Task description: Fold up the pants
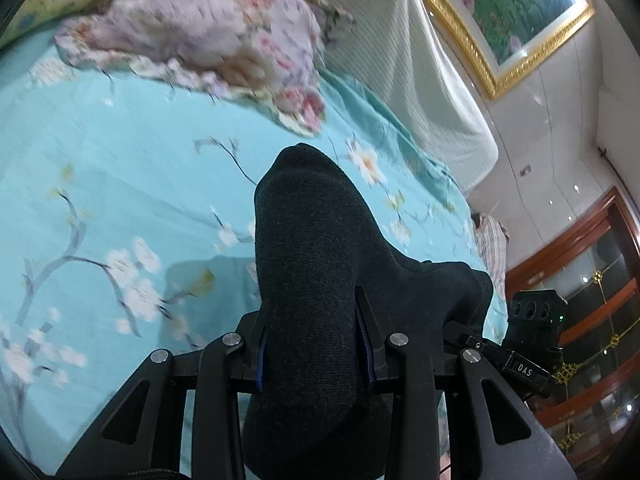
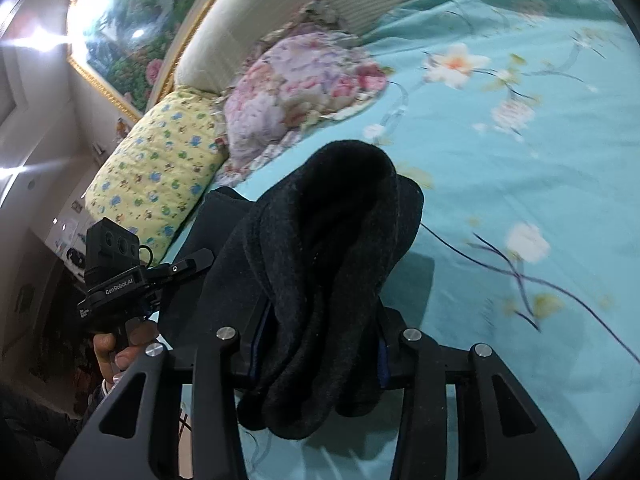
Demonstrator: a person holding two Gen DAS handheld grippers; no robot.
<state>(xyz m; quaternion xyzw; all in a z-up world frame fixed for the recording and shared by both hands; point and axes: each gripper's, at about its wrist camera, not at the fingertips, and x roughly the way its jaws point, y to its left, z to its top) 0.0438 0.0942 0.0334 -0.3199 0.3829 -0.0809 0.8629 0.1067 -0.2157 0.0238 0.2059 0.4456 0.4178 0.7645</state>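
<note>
Between the fingers of our left gripper [image 1: 316, 344] a thick fold of the dark pants [image 1: 308, 264] is clamped, the cloth bulging up in front of the jaws and draping down behind them. Our right gripper [image 2: 316, 344] pinches another bunch of the same pants [image 2: 320, 264] in the same way, the fabric standing in a rounded hump above its fingers. Both bunches are held up over the bed [image 1: 120, 168], above its turquoise flowered sheet [image 2: 520, 184], with the cloth running across from one gripper to the other. From the right wrist we see the person's left hand [image 2: 116, 350] on the other gripper's handle. Farther off, toward the head of the bed, lie a pink flowered quilt [image 2: 296, 92] and a yellow pillow [image 2: 160, 172] against the cream headboard [image 1: 420, 80], with a gold-framed picture [image 1: 516, 12] on the wall above.
</note>
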